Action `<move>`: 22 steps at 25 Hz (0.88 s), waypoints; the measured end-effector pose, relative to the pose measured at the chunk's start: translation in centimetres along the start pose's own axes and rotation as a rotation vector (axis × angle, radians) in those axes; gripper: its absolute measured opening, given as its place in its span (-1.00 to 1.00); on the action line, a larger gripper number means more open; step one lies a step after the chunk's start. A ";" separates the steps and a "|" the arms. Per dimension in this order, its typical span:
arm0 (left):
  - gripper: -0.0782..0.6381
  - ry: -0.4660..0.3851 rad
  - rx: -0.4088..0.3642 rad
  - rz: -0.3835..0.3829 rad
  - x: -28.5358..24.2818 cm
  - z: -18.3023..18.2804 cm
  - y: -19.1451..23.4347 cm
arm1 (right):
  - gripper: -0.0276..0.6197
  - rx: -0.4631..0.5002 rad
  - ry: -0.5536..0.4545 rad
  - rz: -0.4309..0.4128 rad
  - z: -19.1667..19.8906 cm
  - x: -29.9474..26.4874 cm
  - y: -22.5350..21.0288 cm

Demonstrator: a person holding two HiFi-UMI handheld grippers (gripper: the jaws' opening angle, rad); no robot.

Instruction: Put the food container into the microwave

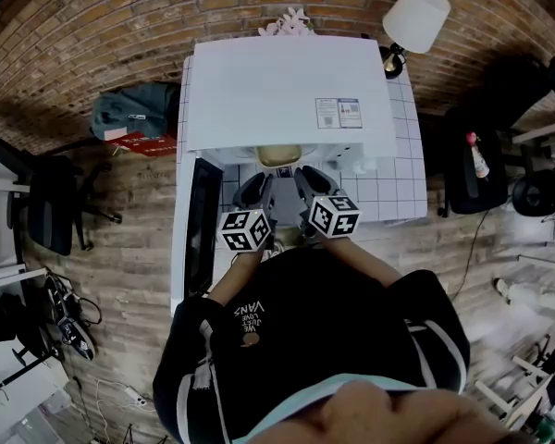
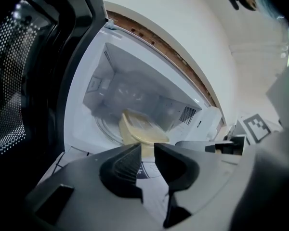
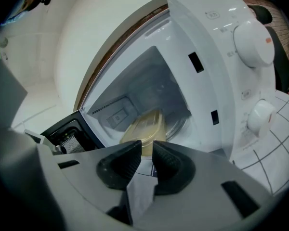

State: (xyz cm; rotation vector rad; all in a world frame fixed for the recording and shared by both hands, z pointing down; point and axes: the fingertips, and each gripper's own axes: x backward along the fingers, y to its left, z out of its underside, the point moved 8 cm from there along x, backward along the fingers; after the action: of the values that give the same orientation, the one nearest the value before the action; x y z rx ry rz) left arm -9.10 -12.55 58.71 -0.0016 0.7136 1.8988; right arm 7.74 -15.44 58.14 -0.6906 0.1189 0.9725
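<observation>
A pale yellow lidded food container (image 1: pixel 279 155) sits inside the open white microwave (image 1: pixel 287 91), on the glass turntable. It also shows in the left gripper view (image 2: pixel 139 129) and the right gripper view (image 3: pixel 144 125). The microwave's black door (image 1: pixel 202 225) is swung out to the left. My left gripper (image 1: pixel 257 191) (image 2: pixel 148 148) and right gripper (image 1: pixel 307 185) (image 3: pixel 147 146) hover side by side just outside the opening, short of the container. Each has its jaws drawn together to a narrow slit with nothing between them.
The microwave stands on a white tiled table (image 1: pixel 398 188). Its two control knobs (image 3: pixel 253 44) are on the right of the cavity. A lamp (image 1: pixel 414 17) stands at the back right against the brick wall. A bag (image 1: pixel 134 109) and chairs (image 1: pixel 46 202) are on the floor to the left.
</observation>
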 end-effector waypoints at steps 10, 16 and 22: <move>-0.74 0.032 -0.030 -0.009 -1.0 0.1 -0.3 | -0.88 0.052 0.061 -0.024 -0.1 -1.2 0.0; -0.74 0.031 -0.020 -0.018 -1.9 -0.4 0.0 | -0.88 0.064 0.083 -0.035 -0.7 -2.3 -0.3; -0.74 0.035 -0.015 -0.024 -2.9 -0.8 0.6 | -0.88 0.071 0.090 -0.041 -1.4 -3.5 -0.5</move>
State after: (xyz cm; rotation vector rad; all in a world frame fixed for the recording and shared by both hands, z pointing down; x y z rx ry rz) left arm -8.59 -15.58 59.26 -0.0527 0.7193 1.8852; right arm 6.42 -19.01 58.70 -0.6691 0.2166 0.8938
